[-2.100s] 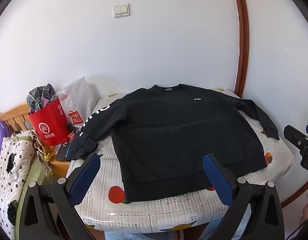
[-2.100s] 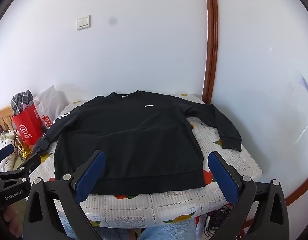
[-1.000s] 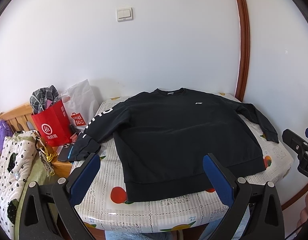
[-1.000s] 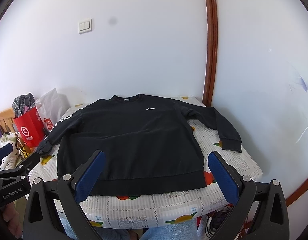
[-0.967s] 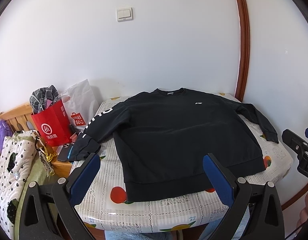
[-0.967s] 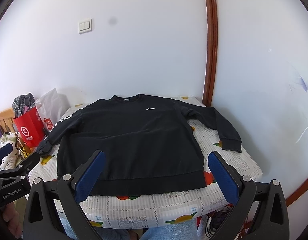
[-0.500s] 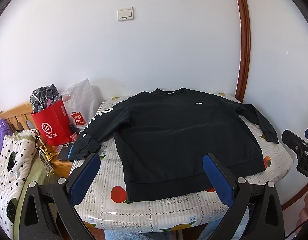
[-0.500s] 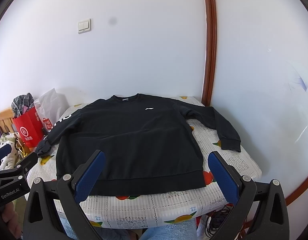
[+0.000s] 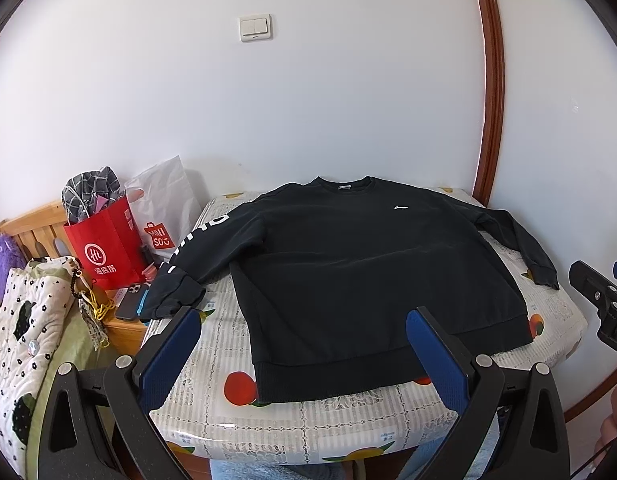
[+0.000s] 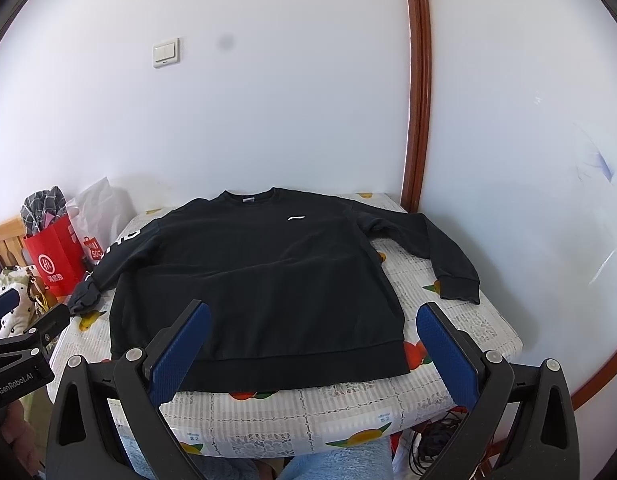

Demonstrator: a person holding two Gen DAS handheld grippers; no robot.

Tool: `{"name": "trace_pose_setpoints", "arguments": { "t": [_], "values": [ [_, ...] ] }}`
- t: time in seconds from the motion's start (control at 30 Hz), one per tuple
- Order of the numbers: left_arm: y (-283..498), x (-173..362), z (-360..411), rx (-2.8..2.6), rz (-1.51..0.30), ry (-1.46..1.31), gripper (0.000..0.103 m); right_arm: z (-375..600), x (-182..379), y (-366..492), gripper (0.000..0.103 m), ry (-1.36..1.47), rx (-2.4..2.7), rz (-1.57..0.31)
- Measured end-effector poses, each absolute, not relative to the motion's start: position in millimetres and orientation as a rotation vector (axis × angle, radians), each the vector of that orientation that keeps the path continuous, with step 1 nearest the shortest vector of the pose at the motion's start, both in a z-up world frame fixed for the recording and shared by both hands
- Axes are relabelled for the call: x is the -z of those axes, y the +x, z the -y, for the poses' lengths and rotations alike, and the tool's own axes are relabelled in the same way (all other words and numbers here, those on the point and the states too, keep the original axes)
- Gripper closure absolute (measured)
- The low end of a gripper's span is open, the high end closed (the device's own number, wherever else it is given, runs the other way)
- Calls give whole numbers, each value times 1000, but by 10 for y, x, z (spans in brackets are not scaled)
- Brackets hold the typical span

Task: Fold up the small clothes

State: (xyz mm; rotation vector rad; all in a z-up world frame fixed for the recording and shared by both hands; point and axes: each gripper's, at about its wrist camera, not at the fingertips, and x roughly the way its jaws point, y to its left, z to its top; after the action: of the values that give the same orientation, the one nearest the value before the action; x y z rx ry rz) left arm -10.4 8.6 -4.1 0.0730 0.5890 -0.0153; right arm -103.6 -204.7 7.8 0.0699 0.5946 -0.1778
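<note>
The sweatshirt (image 10: 252, 280) lies flat, face up, on the table (image 10: 460, 328). Left gripper (image 9: 304, 340) and right gripper (image 10: 312, 332) hover spread, empty. Pinch sleeve cuffs first (both layers), then fold inward.

A black sweatshirt (image 10: 252, 280) lies flat, front up, on the fruit-print tabletop (image 10: 460, 320); the right gripper (image 10: 312, 344) hangs before its hem, jaws wide apart.
</note>
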Motion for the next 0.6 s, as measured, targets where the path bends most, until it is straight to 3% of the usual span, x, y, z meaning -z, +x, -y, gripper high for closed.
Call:
{"name": "trace_pose_setpoints", "arguments": {
  "t": [0.6],
  "values": [
    [56,148,-243,88,-596,24,0,2029,54,-941,1,51,189,-606]
  ]
}}
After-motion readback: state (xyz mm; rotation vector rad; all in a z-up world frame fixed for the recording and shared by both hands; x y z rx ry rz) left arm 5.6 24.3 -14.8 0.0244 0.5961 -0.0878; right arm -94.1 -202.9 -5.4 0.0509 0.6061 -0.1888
